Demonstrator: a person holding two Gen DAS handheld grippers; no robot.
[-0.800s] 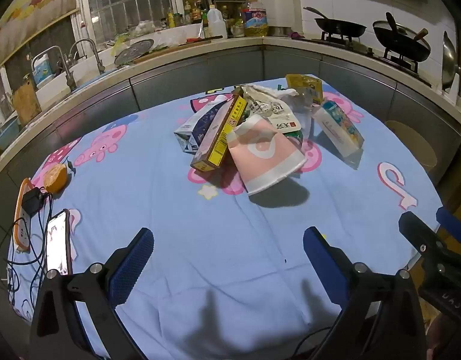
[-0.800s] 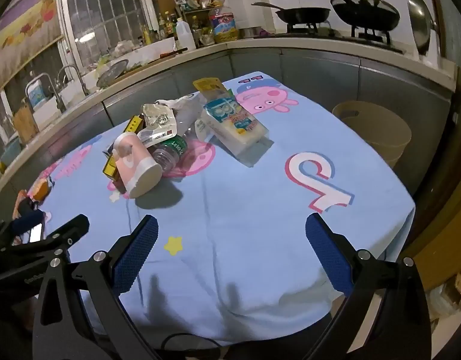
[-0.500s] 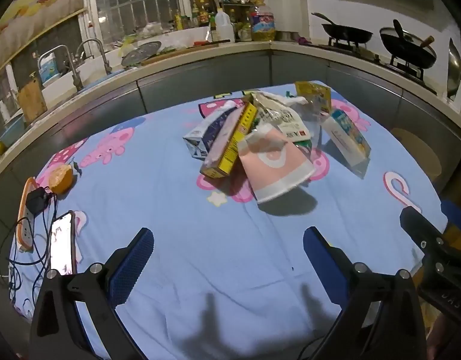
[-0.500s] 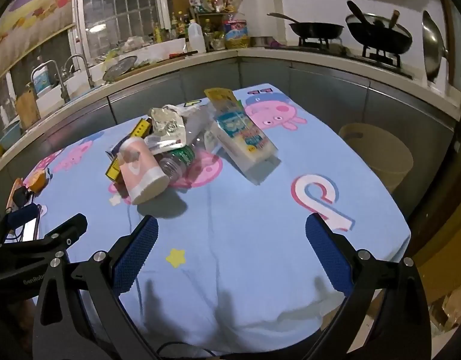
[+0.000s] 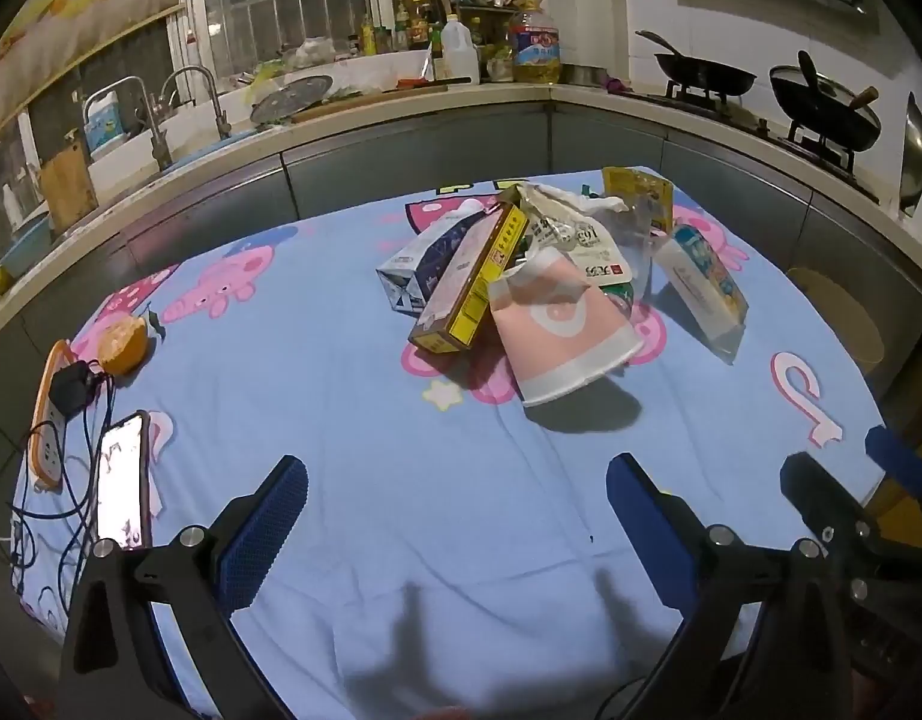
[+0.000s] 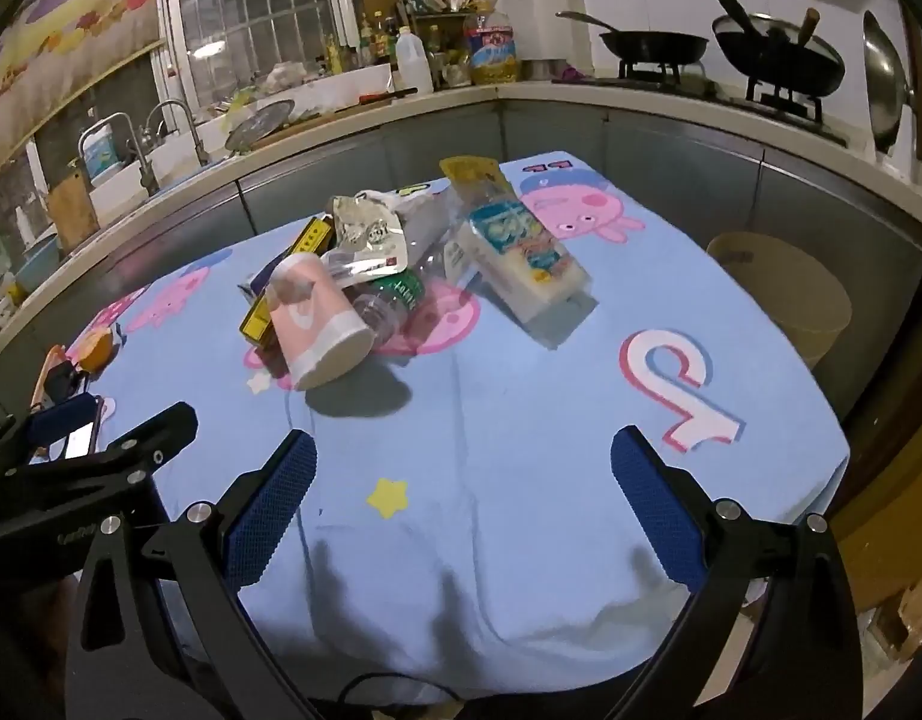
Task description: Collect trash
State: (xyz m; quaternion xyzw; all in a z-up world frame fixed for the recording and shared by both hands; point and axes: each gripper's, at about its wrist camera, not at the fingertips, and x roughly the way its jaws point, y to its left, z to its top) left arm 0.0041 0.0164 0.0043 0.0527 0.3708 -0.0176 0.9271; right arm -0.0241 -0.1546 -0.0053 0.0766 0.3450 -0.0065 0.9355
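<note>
Left tongs (image 5: 458, 516) – right tongs (image 6: 463, 483) – both gaping, empty

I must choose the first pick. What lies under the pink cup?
The pink cup leans on a clear bottle and a yellow box. What lies under them is covered.

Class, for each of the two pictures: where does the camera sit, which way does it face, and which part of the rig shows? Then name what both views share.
Left wrist: sits on the left gripper, looks forward and down over the table at the trash pile; its open fingers and the right gripper's tip show.
Right wrist: sits on the right gripper, faces likewise; its open fingers and the left gripper show.
Shared: pink cup, beige bin, sink, stove.
</note>
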